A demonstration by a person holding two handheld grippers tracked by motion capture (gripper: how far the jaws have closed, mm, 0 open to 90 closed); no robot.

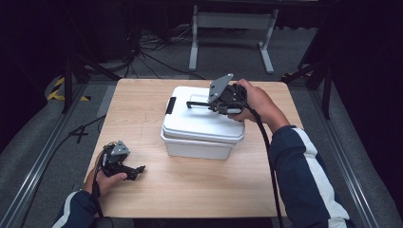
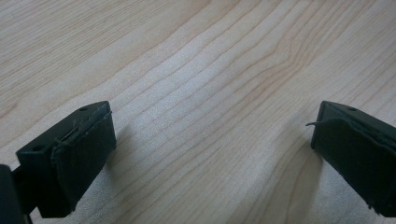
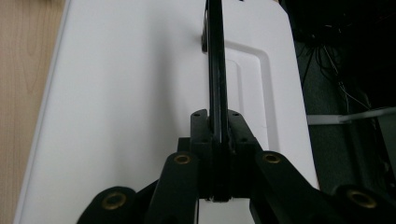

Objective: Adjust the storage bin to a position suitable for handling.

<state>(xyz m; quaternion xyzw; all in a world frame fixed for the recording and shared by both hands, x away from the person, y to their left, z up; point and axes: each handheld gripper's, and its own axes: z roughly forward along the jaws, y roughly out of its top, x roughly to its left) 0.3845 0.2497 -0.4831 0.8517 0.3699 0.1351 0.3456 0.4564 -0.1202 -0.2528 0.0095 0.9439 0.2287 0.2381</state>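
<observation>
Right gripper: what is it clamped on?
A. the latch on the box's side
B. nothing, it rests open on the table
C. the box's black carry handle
C: in the right gripper view the right gripper has its jaws shut on the thin black handle above the white box lid.

Grey floor, dark surrounds, prob. white stand behind

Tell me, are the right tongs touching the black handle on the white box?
Touching. The right gripper view shows the right tongs shut on the black handle above the white box lid.
</observation>
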